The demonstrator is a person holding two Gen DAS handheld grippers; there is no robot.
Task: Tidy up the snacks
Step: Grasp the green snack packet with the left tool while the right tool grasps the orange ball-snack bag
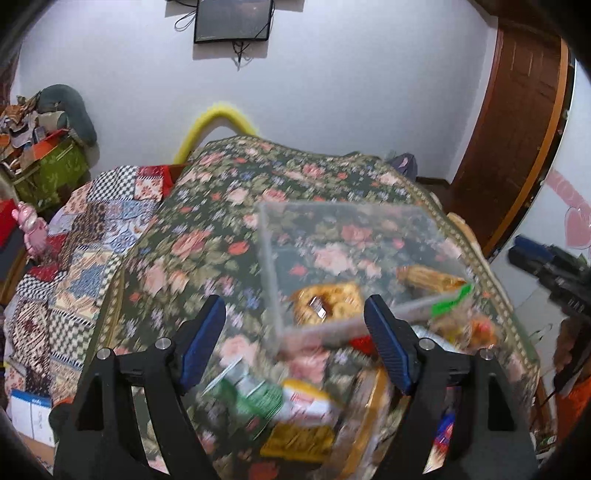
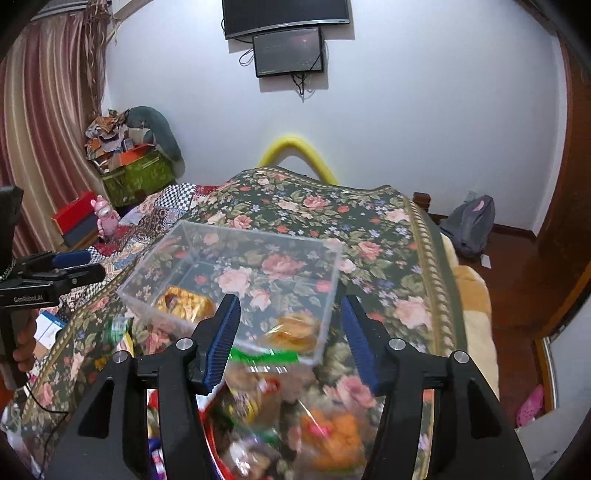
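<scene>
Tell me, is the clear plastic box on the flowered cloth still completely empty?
No, the clear plastic box already has two golden wrapped snacks lying on its bottom, as the right wrist view shows.

A lived-in bedroom in a home; a bed (image 2: 424, 236) under a flowered cover fills the middle, with a patchwork quilt (image 1: 88, 236) beside it; striped curtains (image 2: 48, 122) hang at the left; two dark screens (image 2: 288, 33) are fixed on the white wall; a green box (image 2: 138, 177) piled with clutter sits in the corner; a backpack (image 2: 471, 225) leans by a wooden door (image 1: 517, 122).
</scene>
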